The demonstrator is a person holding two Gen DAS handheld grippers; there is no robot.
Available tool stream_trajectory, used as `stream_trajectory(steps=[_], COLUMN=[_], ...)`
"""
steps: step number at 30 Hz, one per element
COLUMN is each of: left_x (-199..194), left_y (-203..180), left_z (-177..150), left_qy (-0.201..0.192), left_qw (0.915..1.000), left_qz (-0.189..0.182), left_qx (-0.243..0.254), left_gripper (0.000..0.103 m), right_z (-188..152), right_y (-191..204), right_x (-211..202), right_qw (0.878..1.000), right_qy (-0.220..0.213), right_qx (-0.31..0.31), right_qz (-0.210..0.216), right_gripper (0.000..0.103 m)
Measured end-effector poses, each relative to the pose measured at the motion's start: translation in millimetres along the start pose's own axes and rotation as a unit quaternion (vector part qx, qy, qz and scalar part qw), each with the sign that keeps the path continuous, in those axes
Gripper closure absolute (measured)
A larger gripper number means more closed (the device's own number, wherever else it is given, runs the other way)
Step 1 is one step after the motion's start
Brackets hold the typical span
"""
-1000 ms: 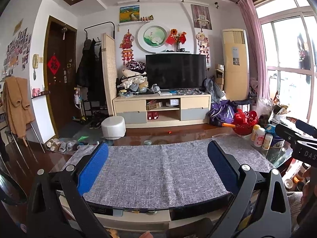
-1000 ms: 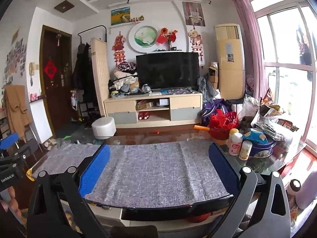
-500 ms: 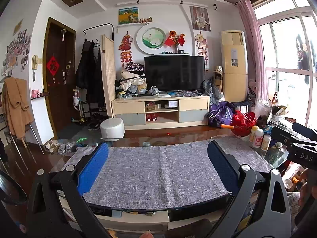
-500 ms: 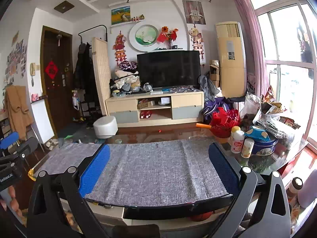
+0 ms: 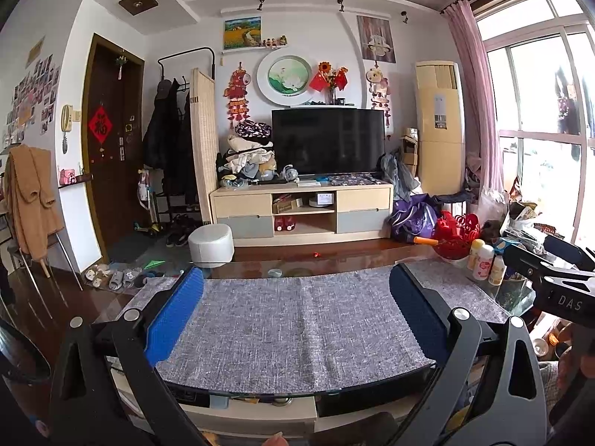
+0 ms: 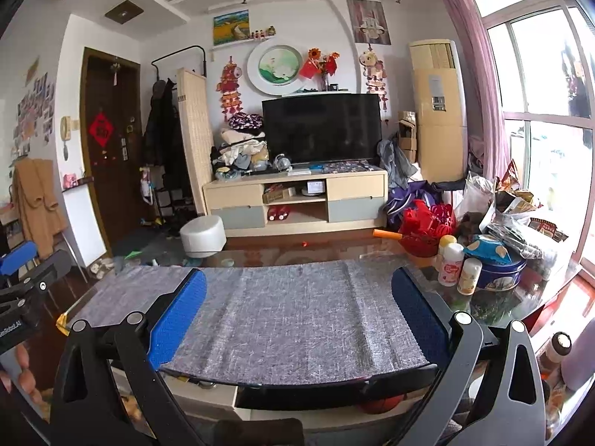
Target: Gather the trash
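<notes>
Left gripper: its 2 blue pads are spread wide apart, empty, held above the grey mat on the glass table, touching nothing. Right gripper: likewise spread wide, empty, above the same mat. Candidate trash, crumpled bags and wrappers, is piled at the table's right end beside a blue tin and 3 small bottles.

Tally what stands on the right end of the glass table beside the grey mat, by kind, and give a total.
Small white bottles with yellow caps: 3
Blue round tin: 1
Red basket: 1
Total: 5
The heap of snack bags behind the tin is too jumbled to count. Both sets of tongs, left and right, hang open and empty over the mat.
</notes>
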State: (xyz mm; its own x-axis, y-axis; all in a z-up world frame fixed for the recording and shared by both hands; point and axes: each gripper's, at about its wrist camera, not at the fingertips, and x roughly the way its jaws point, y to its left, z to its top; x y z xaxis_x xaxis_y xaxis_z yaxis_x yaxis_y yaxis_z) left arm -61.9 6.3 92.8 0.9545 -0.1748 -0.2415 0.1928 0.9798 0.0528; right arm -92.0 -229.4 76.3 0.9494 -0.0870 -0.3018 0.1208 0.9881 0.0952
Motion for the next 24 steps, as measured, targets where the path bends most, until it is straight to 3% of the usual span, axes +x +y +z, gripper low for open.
stream_trajectory(steps=[24], left_x=[-2.3], left_y=[-0.9], left_z=[5.0], left_qy=[-0.004], left_qw=[1.0], left_qz=[0.0], left_qx=[0.001], left_gripper=[0.008], right_z=[0.8], right_y=[5.0], right_x=[-1.1], right_qw=[1.0], right_qy=[0.002], right_qx=[0.001], right_qz=[-0.002], right_gripper=[0.003])
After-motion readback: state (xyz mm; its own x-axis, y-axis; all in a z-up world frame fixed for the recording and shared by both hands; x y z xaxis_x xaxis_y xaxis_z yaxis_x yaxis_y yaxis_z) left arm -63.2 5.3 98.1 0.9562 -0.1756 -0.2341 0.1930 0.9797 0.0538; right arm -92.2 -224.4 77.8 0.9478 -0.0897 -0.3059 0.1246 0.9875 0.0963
